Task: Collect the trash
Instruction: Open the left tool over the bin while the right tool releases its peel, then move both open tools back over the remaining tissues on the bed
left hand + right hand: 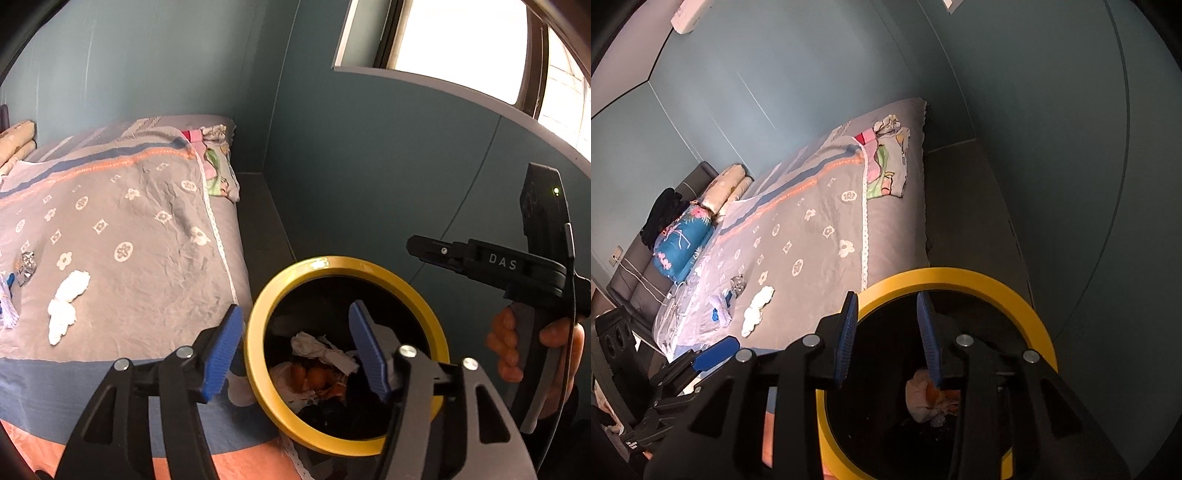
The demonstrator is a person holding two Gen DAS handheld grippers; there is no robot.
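Note:
A black bin with a yellow rim (258, 317) stands beside the bed. Crumpled paper (321, 349) and orange scraps lie inside it. My left gripper (295, 350) hangs open over the bin's mouth, with nothing between its blue pads. My right gripper (886, 339) is also over the bin (960, 277), open with a narrower gap and empty; below it lies trash (929, 400). From the left wrist view the right gripper (424, 251) shows side-on at the right, held by a hand. White tissue pieces (68, 301), a foil wrapper (26, 264) and a purple-blue scrap (7, 306) lie on the bedspread.
The bed (812, 229) with its grey flowered cover fills the left side; folded colourful cloth (886, 162) lies at its far end, pillows and a blue bolster (683, 240) at the head. A narrow floor strip (960, 206) runs between the bed and the teal wall. A window (461, 37) is above.

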